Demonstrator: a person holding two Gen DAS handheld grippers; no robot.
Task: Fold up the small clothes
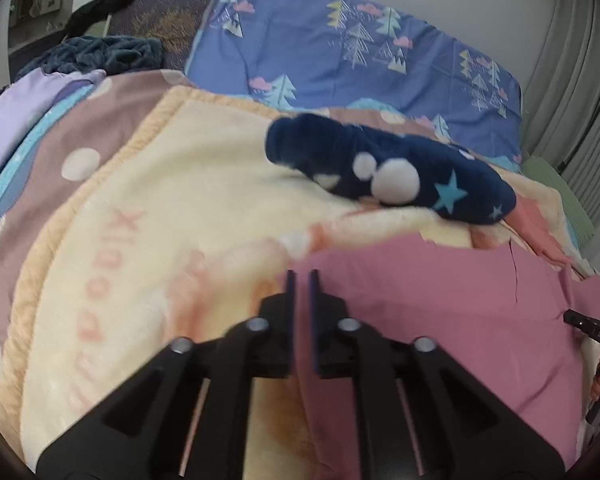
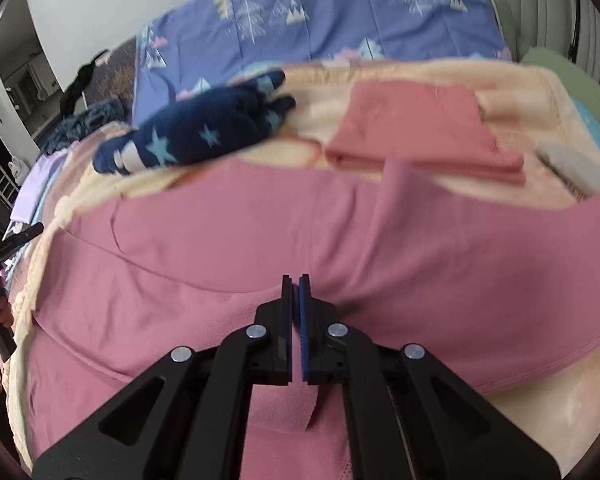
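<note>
On cream blanket: pink garment; folded coral cloth; navy star socks

A home bedroom: a bed under a tree-print sheet; a fleecy blanket; curtains alongside.

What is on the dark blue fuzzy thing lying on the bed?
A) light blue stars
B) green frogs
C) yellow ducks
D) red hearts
A: the dark blue fuzzy garment on the cream blanket carries light blue stars, plus white round patches seen in the left wrist view.
</note>
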